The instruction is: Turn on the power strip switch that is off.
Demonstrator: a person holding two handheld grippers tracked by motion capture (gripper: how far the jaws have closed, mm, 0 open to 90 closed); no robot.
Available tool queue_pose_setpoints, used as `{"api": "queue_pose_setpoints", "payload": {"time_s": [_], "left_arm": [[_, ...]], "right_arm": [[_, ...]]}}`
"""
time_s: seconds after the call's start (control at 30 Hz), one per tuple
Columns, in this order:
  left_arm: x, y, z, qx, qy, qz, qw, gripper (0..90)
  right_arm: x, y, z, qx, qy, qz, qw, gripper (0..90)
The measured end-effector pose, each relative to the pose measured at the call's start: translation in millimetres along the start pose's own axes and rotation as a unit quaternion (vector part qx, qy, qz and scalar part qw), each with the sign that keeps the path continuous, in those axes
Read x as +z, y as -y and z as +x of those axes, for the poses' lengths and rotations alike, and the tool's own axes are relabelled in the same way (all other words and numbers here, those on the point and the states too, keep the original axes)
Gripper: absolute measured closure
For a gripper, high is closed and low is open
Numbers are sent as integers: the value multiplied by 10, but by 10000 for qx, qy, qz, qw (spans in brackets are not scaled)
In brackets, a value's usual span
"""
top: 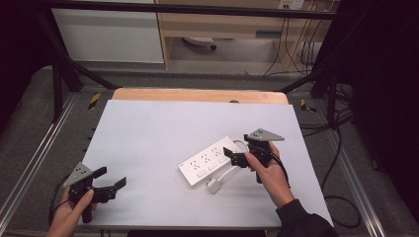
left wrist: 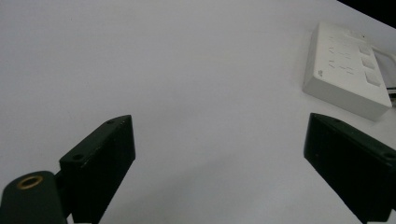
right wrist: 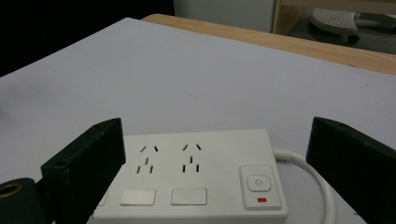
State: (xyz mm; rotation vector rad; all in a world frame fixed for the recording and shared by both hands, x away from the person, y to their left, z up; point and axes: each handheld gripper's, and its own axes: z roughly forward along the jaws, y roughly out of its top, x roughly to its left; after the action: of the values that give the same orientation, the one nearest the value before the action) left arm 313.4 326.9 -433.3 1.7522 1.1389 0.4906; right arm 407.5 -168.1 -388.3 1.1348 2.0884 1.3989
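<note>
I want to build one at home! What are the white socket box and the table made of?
The power strip looks like smooth, hard white plastic: moulded edges, slightly glossy, with a flush button. Its cord seems rubbery white plastic, since it bends. The table has a matte pale sheet on top; a wood-coloured edge shows behind, so probably wood underneath.

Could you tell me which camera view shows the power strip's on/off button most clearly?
The right gripper view: the power strip lies close and its button faces the camera. The high view shows the whole strip, small; the left gripper view shows it far off at an angle.
</note>
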Motion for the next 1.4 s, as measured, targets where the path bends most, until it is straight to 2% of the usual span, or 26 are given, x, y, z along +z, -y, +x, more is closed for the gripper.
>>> {"api": "queue_pose_setpoints", "payload": {"time_s": [0.37,0.73,1.07,1.4], "left_arm": [[4,1,-3,13,6,14,10000,87],[8,2,-7,26,-4,15,10000,87],[12,3,-9,34,-1,16,10000,87],[13,2,-12,74,-15,17,10000,87]], "right_arm": [[-219,-2,-155,87,89,-120,9999,51],[-462,65,-362,246,298,-224,9990,51],[-625,297,-564,501,514,-175,9973,51],[-825,626,-747,715,776,-99,9944,53]]}}
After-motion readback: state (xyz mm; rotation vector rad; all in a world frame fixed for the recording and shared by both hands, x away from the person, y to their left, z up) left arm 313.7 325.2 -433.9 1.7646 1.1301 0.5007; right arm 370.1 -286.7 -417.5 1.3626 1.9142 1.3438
